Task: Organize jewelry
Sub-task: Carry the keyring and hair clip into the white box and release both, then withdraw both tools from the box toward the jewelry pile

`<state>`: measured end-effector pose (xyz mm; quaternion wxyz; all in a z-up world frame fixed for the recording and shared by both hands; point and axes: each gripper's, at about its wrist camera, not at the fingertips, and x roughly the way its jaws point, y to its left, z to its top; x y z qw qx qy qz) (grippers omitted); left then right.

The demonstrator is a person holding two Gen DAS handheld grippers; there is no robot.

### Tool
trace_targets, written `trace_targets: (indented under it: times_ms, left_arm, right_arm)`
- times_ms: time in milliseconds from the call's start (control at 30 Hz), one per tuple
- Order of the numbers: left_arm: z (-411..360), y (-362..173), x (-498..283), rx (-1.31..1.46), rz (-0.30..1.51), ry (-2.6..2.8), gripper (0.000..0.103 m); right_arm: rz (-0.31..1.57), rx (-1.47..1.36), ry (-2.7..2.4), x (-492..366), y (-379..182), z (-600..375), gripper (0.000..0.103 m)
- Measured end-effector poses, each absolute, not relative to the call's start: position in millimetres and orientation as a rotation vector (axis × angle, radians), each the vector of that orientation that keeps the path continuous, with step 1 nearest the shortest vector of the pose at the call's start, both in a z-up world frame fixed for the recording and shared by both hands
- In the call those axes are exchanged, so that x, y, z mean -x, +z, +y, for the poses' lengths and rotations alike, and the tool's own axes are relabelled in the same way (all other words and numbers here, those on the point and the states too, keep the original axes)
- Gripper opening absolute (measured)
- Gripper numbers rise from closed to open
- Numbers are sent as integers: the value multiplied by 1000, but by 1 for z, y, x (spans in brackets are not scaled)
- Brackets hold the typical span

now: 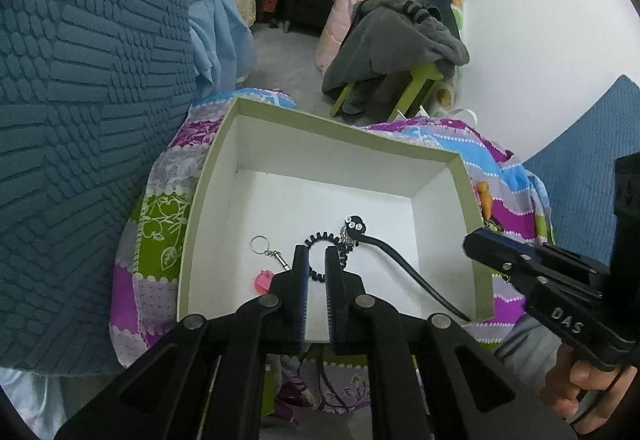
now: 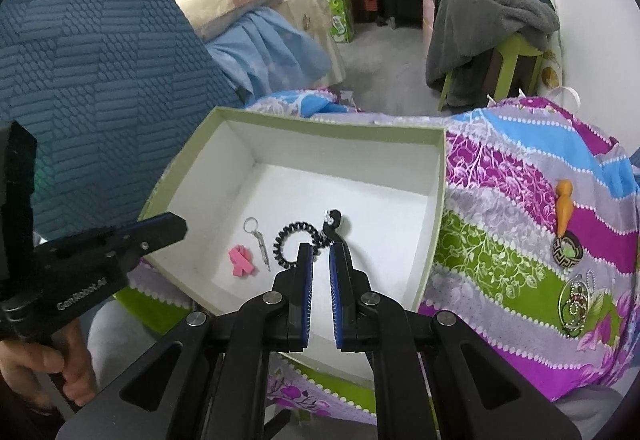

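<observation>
A green-rimmed white box [image 1: 208, 175] [image 2: 434, 224] sits on a patterned cloth. Inside lie a key ring [image 1: 266, 246] [image 2: 256, 236], a pink ribbon piece [image 1: 262, 280] [image 2: 241, 260], a black spiral hair tie [image 1: 320, 240] [image 2: 290, 244] and a black headband with rhinestones [image 1: 400, 260] [image 2: 334, 222]. My left gripper [image 1: 316, 260] hovers over the box's near part, slightly open and empty. My right gripper [image 2: 321, 256] hovers above the hair tie, slightly open and empty. On the cloth to the right lie an orange clip [image 2: 565, 209], a round ornament [image 2: 567, 252] and a beaded oval piece [image 2: 576, 306].
A blue textured cushion [image 1: 80, 119] rises at the left of the box. Beyond are a bed with a blue sheet [image 2: 272, 51], a green stool [image 1: 416, 83] piled with grey clothes, and a white wall [image 1: 540, 39].
</observation>
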<state>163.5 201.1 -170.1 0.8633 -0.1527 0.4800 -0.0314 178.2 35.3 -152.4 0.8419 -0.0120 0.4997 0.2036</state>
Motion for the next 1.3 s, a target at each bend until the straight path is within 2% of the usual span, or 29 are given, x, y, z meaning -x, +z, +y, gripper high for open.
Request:
trace_targets:
  times_ms: [67,133,767,1033,1300]
  left_arm:
    - [202,-161,-160,327,974,-50,58]
    - [202,-148,-155,321,930,-23,65]
    - [152,-39,-113,262,724,-22,65]
    - [116,-27,-107,256,677,-58,65]
    - [66,-37,-118,243,689,-127,65]
  right_arm:
    - [1030,20,433,-177,-143,33,6]
    - [1002,14,438,-176,-131,30,6]
    - [729,15,459,-144,-32,-19,6]
    - [667,-4,401,-129,-18,-73,6]
    - [654,-27,307,-123,-25,-139,6]
